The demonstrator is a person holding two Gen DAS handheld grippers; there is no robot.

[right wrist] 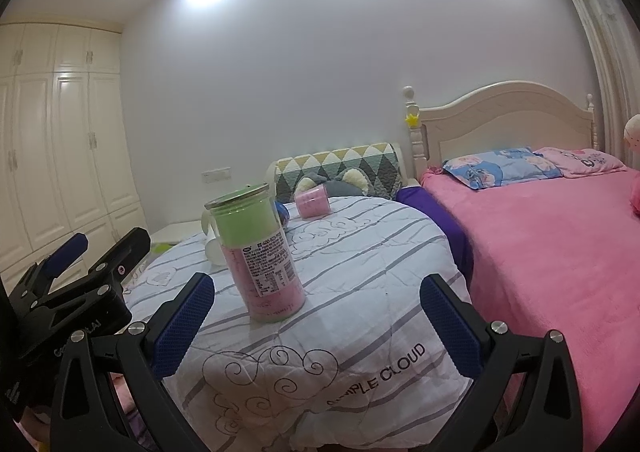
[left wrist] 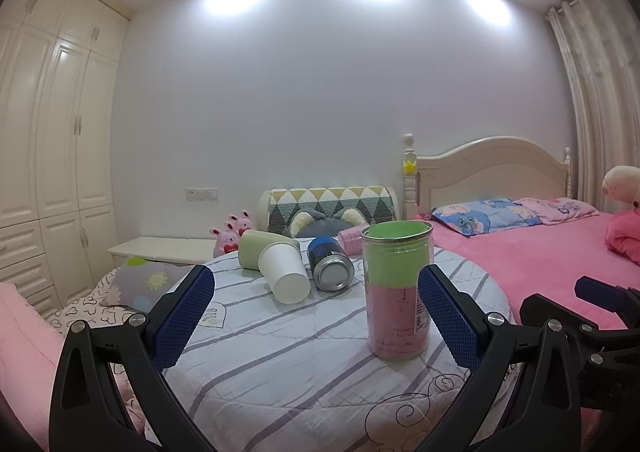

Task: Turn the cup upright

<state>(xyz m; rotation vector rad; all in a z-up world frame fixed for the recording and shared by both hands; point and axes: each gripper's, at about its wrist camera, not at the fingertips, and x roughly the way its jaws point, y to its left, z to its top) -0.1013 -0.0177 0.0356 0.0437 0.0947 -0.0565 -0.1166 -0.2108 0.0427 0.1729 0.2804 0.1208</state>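
Left gripper (left wrist: 316, 316) is spread wide, blue pads (left wrist: 182, 320) apart and gripping nothing, hovering over the striped quilt (left wrist: 288, 364) on the round table. Right gripper (right wrist: 318, 326) matches it, jaws wide, nothing between them. And there's the tall clear jar (left wrist: 397, 292), green on top, pink below, standing upright with its open mouth up. In the left wrist view it sits just inside the right-hand pad, at about 1 o'clock from the gripper's centre; whether it touches the pad, I can't tell. From the right wrist view that same jar (right wrist: 258, 252) stands at roughly 11 o'clock, clear of both pads, printed label facing the camera.

Back at 12 o'clock in the left view, it's a cluster on their sides: a white paper cup (left wrist: 285, 274) with its base toward us, a pale green cup (left wrist: 260, 254) behind it, a blue can (left wrist: 330, 262) just to its right. A small pink cup (right wrist: 313, 203) sits tilted at the table's far edge. Pink bed (right wrist: 560, 252) off at 3 o'clock.
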